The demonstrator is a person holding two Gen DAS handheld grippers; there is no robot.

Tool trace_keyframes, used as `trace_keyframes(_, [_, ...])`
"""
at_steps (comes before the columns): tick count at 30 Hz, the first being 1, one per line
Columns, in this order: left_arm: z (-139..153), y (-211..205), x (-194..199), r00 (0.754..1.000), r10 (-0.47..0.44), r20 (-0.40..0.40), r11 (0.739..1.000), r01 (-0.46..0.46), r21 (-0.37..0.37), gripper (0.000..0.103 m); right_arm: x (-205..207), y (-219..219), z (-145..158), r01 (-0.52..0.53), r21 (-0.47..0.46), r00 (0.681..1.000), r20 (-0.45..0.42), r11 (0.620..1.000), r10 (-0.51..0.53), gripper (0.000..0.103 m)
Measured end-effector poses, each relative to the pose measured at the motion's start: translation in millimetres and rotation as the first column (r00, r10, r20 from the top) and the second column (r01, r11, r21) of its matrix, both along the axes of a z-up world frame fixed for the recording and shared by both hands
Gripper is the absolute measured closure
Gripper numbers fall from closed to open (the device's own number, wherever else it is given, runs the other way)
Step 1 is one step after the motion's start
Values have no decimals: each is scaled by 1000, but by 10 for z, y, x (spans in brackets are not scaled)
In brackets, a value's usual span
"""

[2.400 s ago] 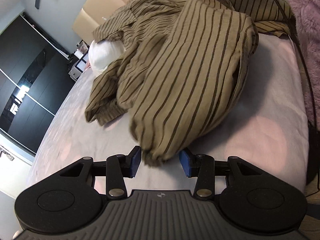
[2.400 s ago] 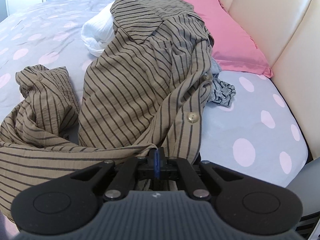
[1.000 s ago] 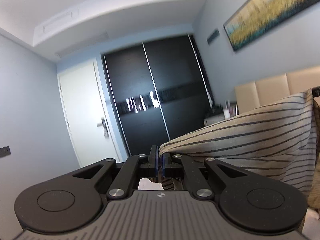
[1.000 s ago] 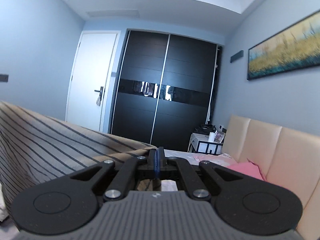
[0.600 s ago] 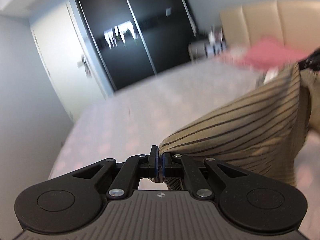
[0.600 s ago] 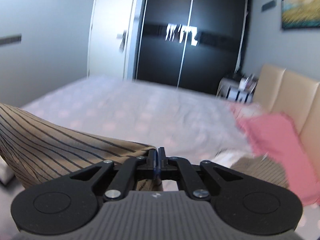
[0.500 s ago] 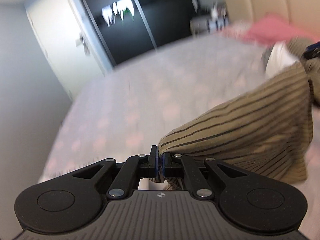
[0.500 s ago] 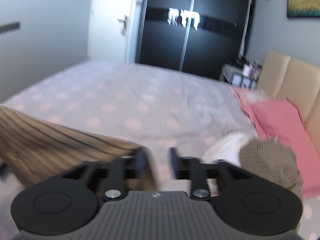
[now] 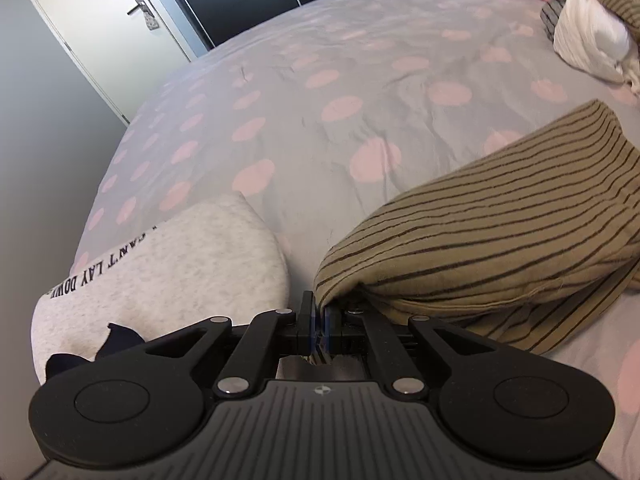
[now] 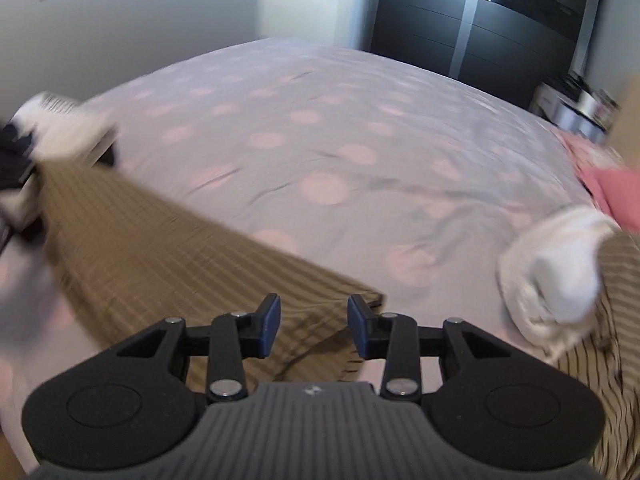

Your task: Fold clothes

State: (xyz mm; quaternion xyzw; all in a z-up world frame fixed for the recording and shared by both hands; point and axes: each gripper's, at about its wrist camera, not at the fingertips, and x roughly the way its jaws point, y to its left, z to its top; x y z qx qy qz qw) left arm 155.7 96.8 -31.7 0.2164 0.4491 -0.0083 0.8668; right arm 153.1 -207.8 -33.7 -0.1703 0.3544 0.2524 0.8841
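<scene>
An olive striped garment (image 9: 492,236) lies on the grey bed sheet with pink dots (image 9: 340,92). My left gripper (image 9: 319,320) is shut on a corner of it, low over the bed. In the right wrist view the same garment (image 10: 168,240) stretches from the far left to just under my right gripper (image 10: 313,326), which is open and empty above the garment's near corner. The right wrist view is motion-blurred.
A folded light grey garment with black lettering (image 9: 168,264) lies left of my left gripper. A white bundle (image 10: 560,268) and another striped piece (image 10: 612,320) lie to the right, by a pink pillow (image 10: 612,196). A white door (image 9: 100,24) and dark wardrobe (image 10: 480,12) stand beyond.
Both grippers swung the garment down from the air onto the bed. My right gripper opened and let go of its corner. My left gripper stays shut on its corner.
</scene>
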Motion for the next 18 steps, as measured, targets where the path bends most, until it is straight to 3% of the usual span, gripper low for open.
trace_keyframes(8, [-77, 101, -5, 1000, 21, -21, 1000, -21, -17, 101, -370, 250, -324, -236, -85, 971, -49, 968, 233, 60])
trace_keyframes(14, [-34, 98, -23, 1000, 25, -12, 999, -26, -29, 101, -629, 430, -598, -377, -256, 923, -30, 890, 382, 57])
trace_keyframes(17, [6, 97, -43, 1000, 23, 1, 999, -23, -38, 101, -632, 486, -718, -381, -333, 917, -19, 863, 398, 66])
trace_keyframes(18, [20, 103, -56, 1000, 21, 5, 999, -21, -42, 101, -625, 494, -742, -378, -351, 918, -20, 857, 397, 84])
